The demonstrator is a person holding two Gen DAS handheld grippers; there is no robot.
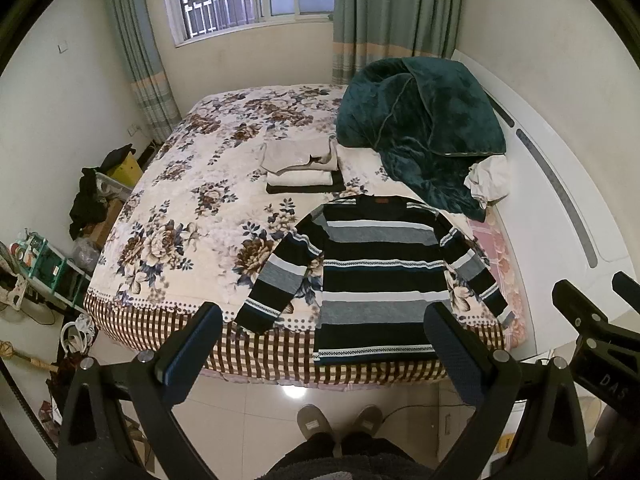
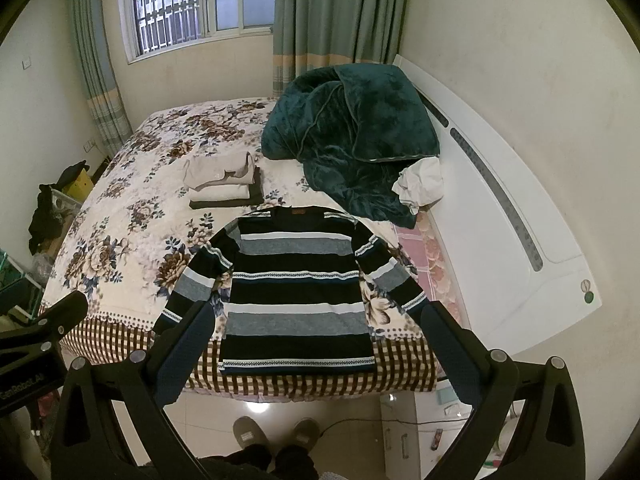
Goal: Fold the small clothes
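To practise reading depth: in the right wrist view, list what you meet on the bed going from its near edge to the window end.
striped sweater → stack of folded clothes → green blanket

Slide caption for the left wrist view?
Open left hand-held gripper above striped sweater spread flat on floral bed.

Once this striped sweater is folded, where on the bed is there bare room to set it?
Free: the floral bedspread left of the striped sweater, and the far end beyond the folded stack toward the window. Crowded: the headboard side, under the green blanket and white cloth.
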